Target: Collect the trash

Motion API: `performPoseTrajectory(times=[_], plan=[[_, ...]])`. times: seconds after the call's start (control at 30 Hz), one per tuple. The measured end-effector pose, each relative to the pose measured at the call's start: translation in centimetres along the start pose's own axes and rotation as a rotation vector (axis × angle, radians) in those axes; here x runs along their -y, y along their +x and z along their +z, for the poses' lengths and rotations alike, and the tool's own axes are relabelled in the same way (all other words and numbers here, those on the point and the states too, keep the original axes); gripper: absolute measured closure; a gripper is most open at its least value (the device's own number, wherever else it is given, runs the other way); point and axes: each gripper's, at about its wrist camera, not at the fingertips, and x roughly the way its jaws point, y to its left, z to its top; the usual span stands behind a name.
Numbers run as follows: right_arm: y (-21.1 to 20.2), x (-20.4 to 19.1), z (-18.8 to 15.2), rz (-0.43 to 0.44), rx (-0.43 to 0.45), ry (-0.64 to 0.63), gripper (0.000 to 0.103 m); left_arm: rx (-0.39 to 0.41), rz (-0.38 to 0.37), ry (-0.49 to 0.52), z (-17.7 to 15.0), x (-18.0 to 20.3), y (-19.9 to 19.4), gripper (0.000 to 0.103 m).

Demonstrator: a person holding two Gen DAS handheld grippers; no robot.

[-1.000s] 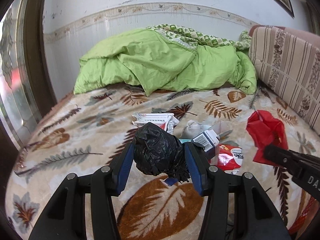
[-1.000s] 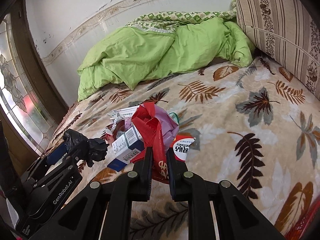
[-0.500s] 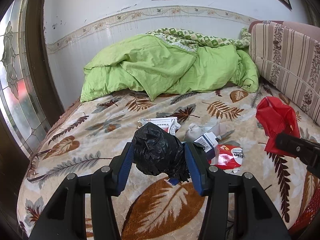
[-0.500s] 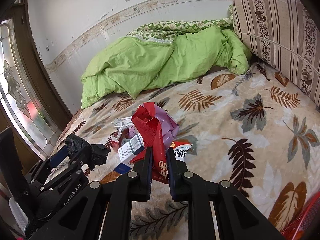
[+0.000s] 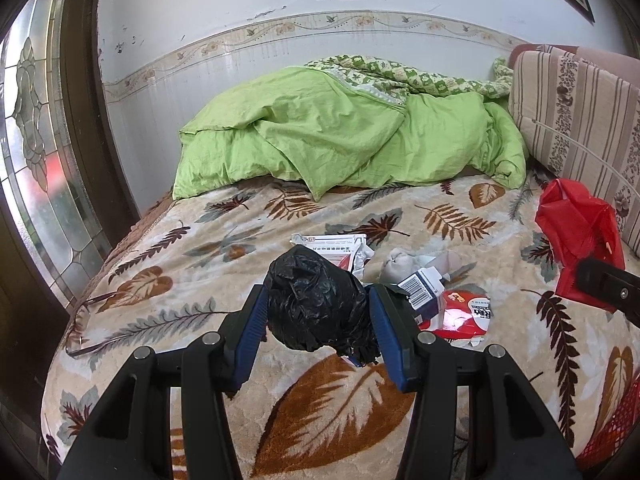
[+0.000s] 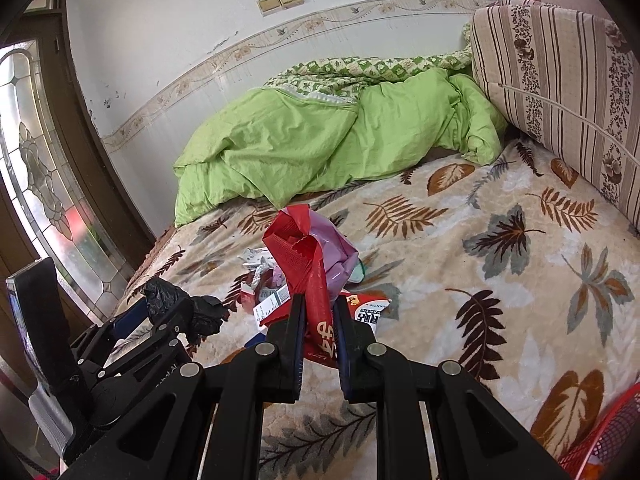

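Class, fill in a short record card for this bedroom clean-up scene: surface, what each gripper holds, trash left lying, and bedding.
Surface: leaf-print blanket covering the bed
Left gripper: shut on a crumpled black plastic bag
Right gripper: shut on a red plastic bag
Trash left lying: blue-and-white carton, red-and-white wrapper, white printed packet
Bedding: green duvet bunched by the wall, striped cushion to the right
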Motion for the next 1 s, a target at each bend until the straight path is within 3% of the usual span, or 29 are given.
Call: performPoseTrajectory(times=[1.0], plan=[[-2.4, -1.0, 0.2, 0.016, 0.031, -0.015, 0.089, -0.059, -0.017, -0.048, -0.1, -1.0, -0.9, 0.052]])
